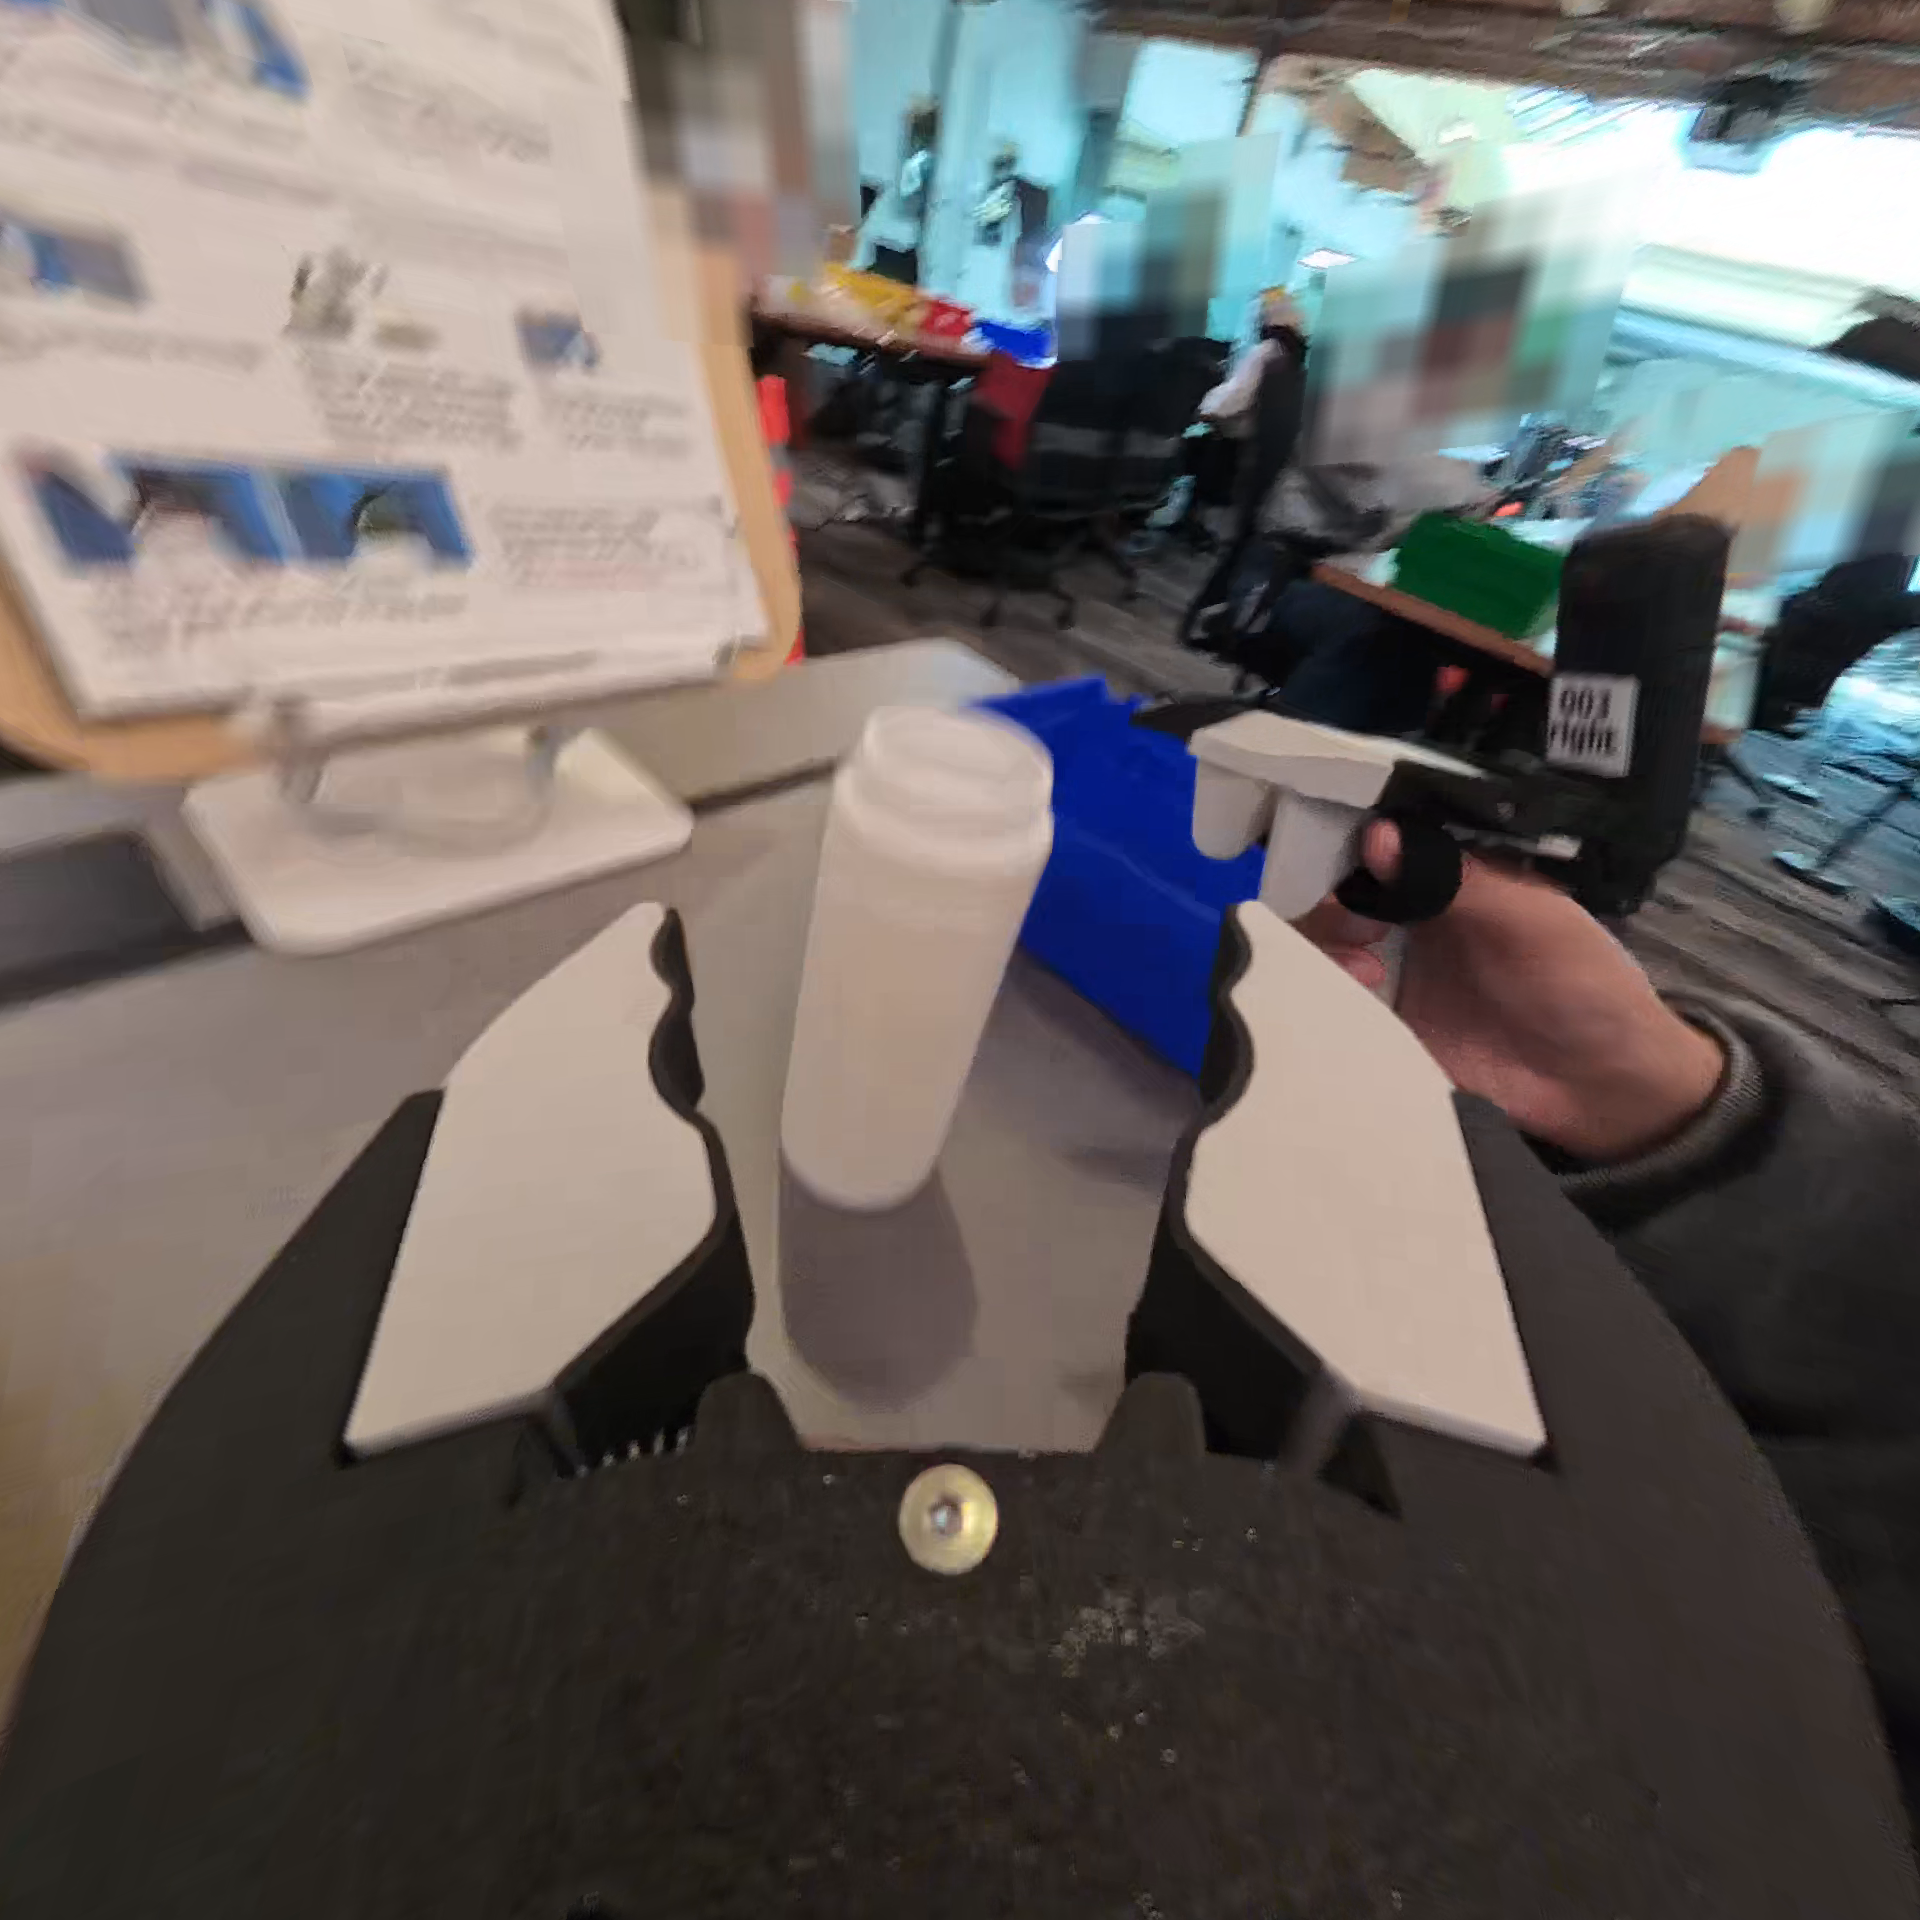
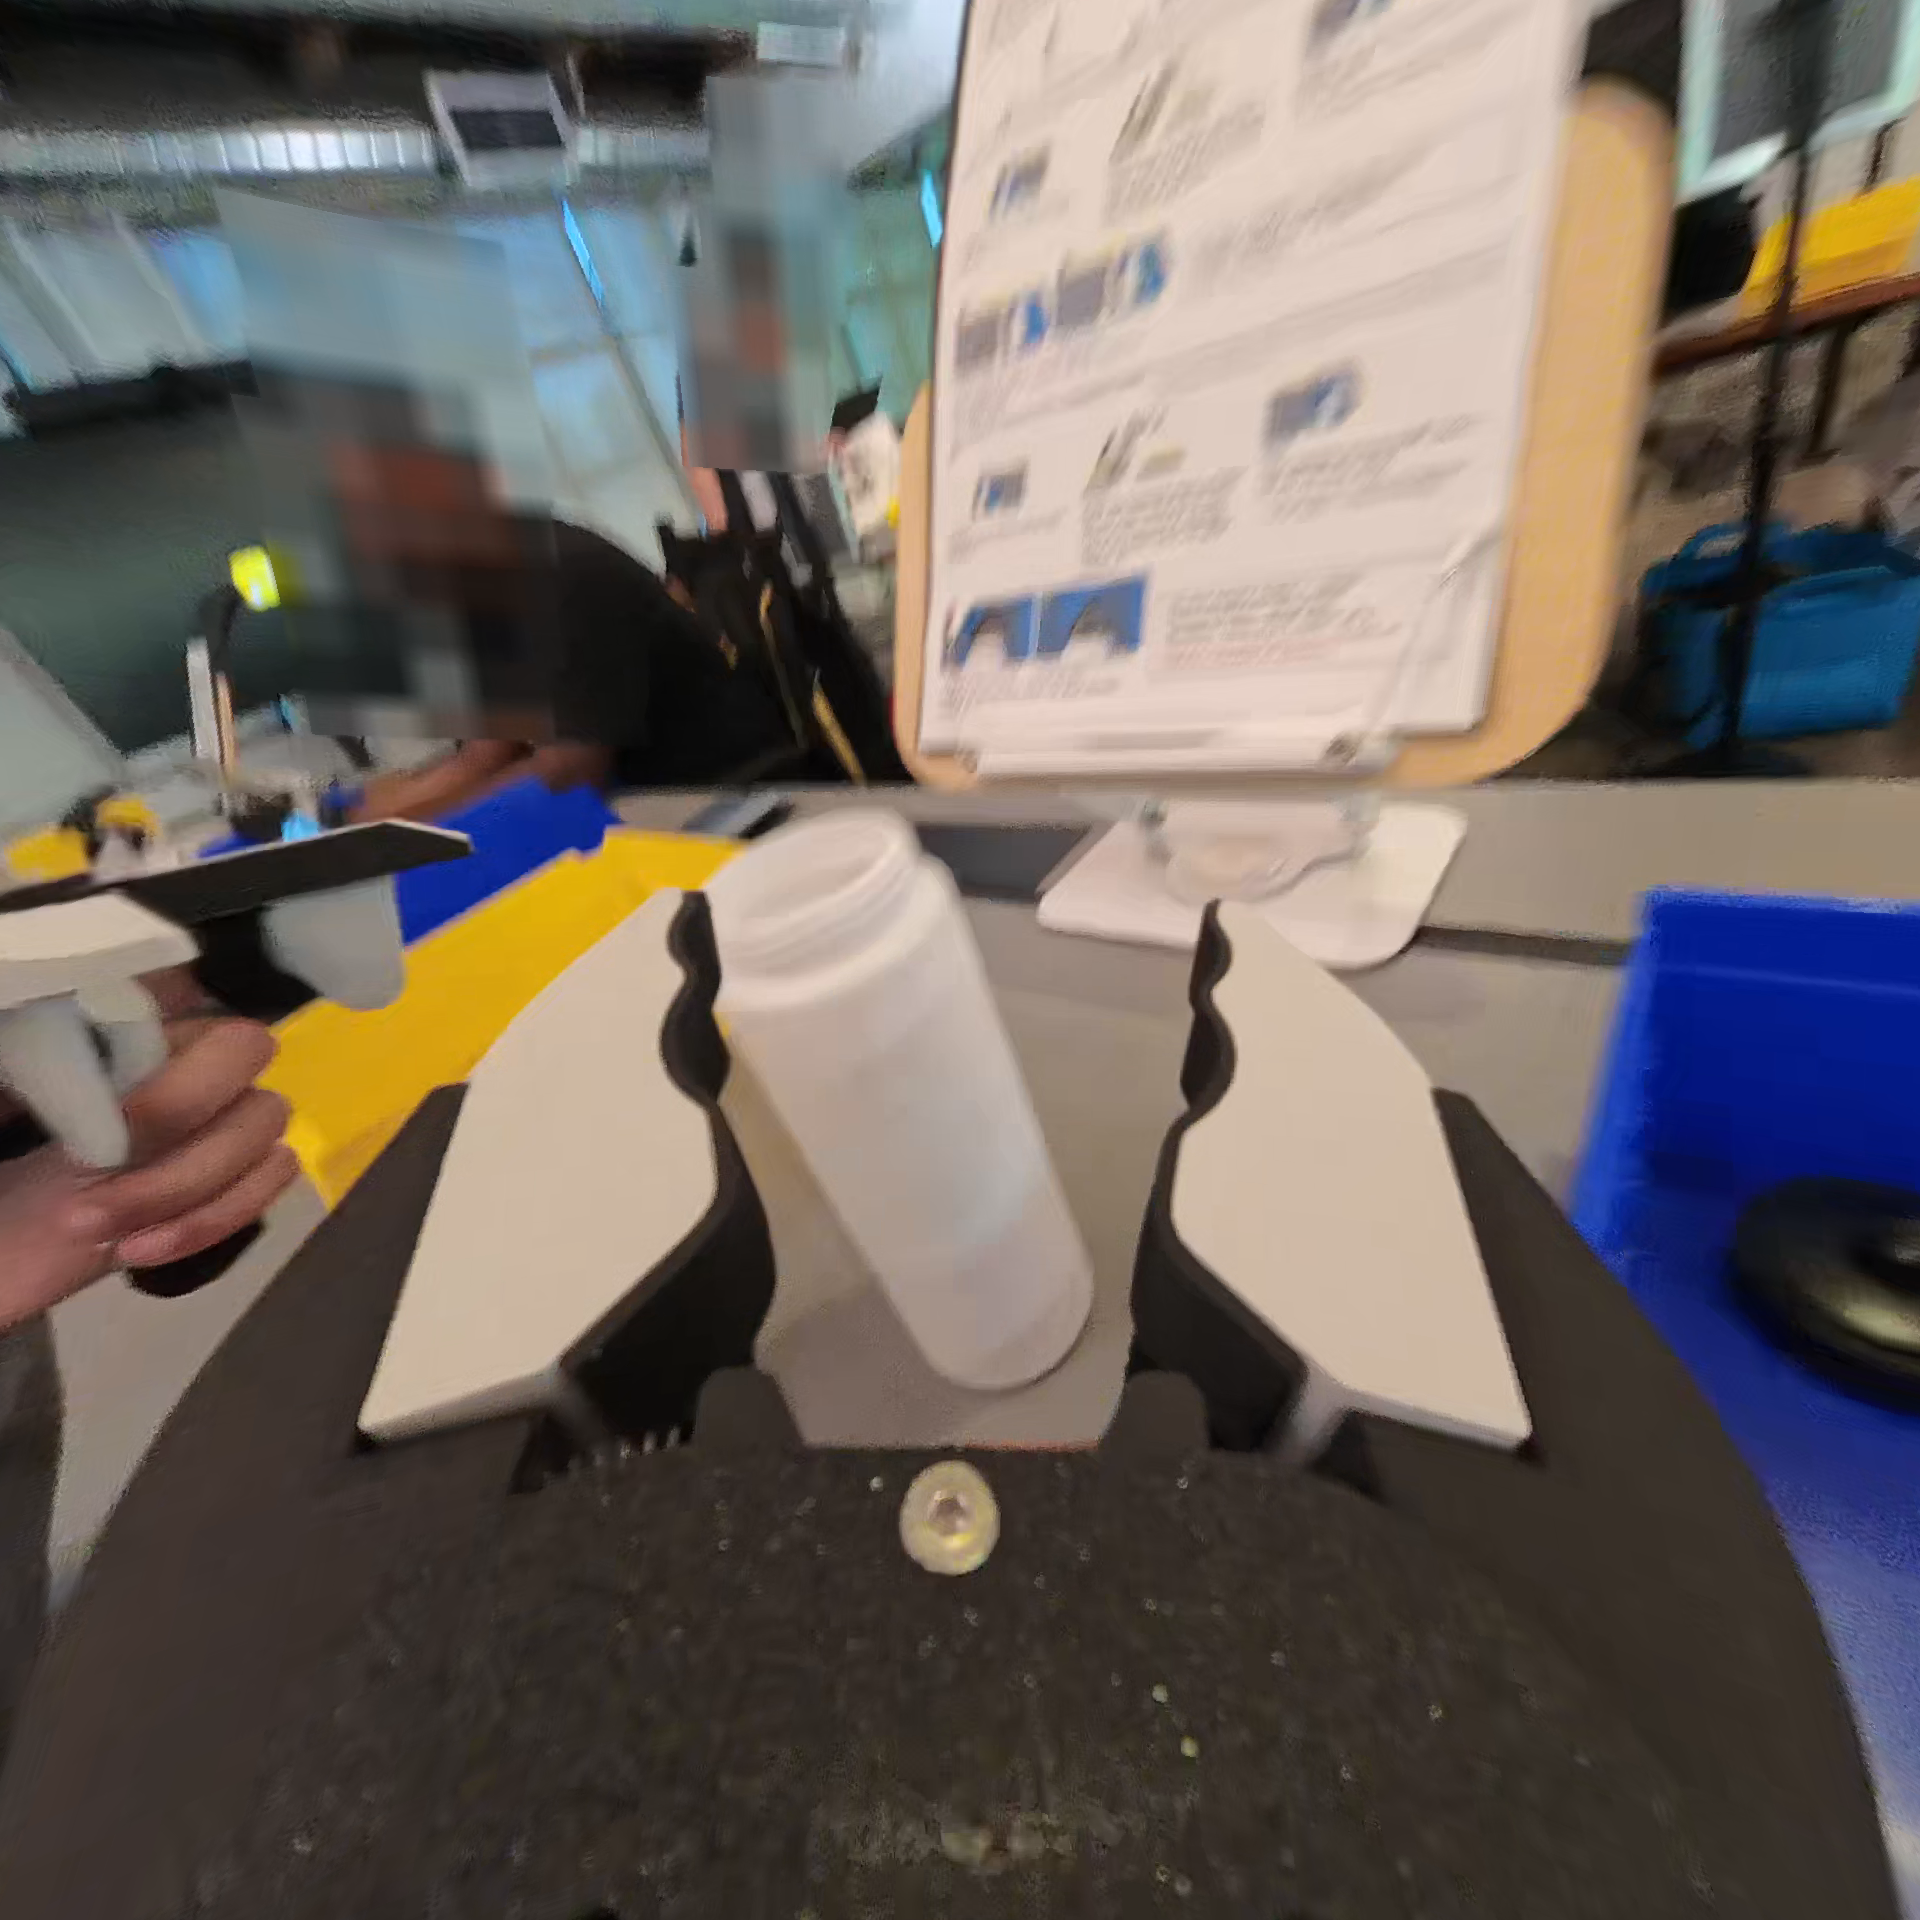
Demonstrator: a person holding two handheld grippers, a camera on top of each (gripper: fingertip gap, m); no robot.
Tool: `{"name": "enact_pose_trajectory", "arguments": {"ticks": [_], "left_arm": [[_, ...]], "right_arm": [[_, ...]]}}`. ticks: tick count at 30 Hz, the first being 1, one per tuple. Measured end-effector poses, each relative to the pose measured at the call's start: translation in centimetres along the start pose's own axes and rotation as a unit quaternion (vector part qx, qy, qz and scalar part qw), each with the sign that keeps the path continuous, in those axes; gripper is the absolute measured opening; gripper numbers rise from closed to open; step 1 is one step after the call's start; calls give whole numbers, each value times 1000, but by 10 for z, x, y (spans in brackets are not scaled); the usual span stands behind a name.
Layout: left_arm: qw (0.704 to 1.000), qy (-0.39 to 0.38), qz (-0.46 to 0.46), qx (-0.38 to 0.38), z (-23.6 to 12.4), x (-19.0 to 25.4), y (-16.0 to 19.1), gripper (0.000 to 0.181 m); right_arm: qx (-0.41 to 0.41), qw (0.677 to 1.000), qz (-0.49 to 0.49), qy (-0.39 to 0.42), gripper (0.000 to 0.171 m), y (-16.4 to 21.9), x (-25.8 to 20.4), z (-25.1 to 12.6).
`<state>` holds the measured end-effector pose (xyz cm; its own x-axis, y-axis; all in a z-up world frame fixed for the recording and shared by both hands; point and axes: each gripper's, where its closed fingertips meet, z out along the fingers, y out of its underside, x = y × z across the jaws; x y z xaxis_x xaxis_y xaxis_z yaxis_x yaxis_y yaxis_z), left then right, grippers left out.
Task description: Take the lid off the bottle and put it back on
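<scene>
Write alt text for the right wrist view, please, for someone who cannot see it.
An open white bottle with no lid stands on a grey table between the spread fingers of the right gripper, which holds nothing. A hand holds the left gripper at the left edge; a clipboard stand is behind and a blue bin to the right.

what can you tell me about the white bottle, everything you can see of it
The bottle is a tall, slim cylinder of milky, translucent-looking plastic with a threaded neck and a wide open mouth; no lid is on it. It stands on the grey table, looking tilted in both wide-angle views. It sits between the open fingers of each gripper, and neither clearly grips it. A blue bin is behind it.
</scene>
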<state>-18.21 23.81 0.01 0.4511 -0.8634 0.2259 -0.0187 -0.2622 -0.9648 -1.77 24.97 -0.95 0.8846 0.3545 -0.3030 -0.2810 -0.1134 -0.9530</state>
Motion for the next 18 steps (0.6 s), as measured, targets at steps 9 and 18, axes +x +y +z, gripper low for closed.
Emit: {"name": "enact_pose_trajectory", "arguments": {"ticks": [9,18], "left_arm": [[982,-100,151,-43,-87,31,138,92],[982,-86,166,-7,-80,32,129,83]], "right_arm": [[-108,983,-146,25,109,93,-21,67],[-75,992,-104,-6,87,41,-17,53]]}}
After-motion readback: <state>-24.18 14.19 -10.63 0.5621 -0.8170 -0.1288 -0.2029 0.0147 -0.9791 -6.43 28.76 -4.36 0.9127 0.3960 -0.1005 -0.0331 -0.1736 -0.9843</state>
